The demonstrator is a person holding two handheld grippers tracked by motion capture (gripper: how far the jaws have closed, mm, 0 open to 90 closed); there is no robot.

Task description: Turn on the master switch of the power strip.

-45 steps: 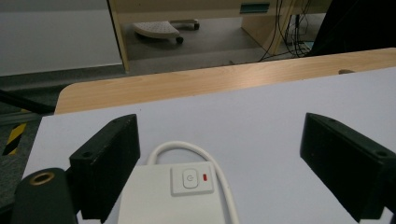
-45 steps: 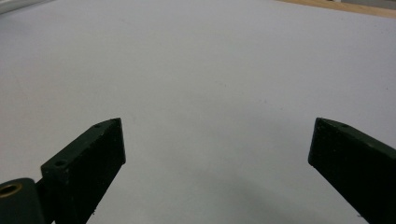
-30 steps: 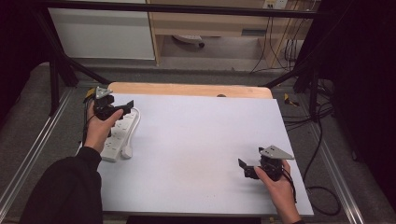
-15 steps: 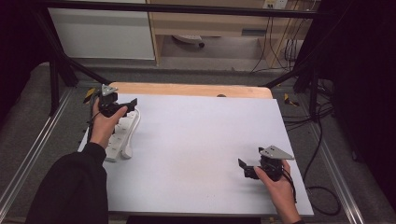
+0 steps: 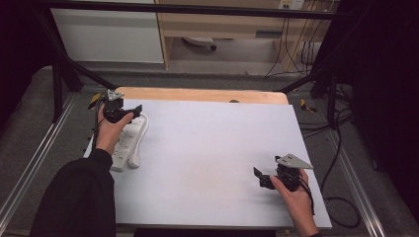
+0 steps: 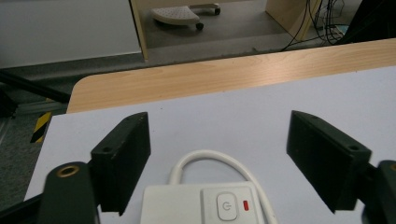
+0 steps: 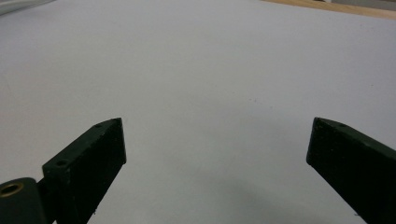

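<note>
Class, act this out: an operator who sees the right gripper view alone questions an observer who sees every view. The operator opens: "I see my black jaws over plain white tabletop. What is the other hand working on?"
Observer: The left tool hovers over a white power strip at the left edge of the table.
Operator: Is it gripping the strip?
Observer: No. Its jaws have just been closing a little, yet they stand wide, with the strip's end below and between them, untouched.
Operator: Which part of the strip is there?
Observer: A power button beside a red light, with the white cable looping past it.
</note>
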